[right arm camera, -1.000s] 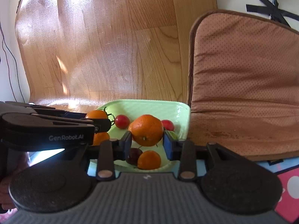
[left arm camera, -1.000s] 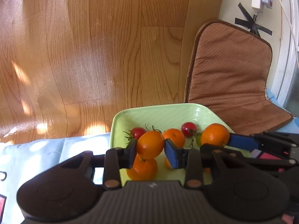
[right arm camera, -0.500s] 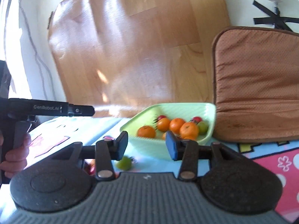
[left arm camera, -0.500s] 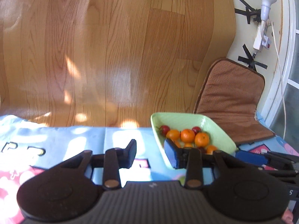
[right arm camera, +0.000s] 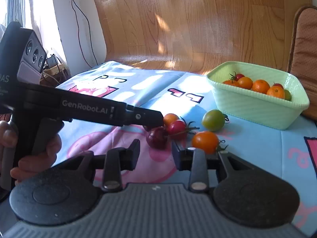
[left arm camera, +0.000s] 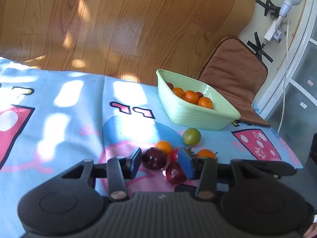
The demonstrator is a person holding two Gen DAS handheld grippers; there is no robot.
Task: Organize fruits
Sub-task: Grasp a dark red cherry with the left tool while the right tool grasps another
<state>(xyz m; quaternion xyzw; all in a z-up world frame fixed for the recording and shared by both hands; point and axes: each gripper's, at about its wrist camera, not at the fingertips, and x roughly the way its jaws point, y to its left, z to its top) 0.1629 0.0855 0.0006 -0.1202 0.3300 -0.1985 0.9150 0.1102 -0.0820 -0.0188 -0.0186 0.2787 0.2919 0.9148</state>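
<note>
Left tongs [left arm camera: 160, 161]: jaws just widened, partly apart, straddling a glossy dark-red round fruit [left arm camera: 154, 158] without gripping. Right tongs [right arm camera: 155, 153]: jaws just narrowed, empty, holding nothing. Beyond, loose smooth tomatoes, one orange [right arm camera: 205, 141], one green [right arm camera: 213, 120], lie on a cartoon-printed blue cloth [left arm camera: 83, 107]. Farthest: ribbed pale-green plastic basket [right arm camera: 255, 107] of oranges.

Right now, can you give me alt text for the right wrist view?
The right gripper hangs open and empty over a blue cartoon mat, near loose fruit: a dark plum, red, orange and green tomatoes. A green basket behind holds more; the left gripper reaches in.
</note>
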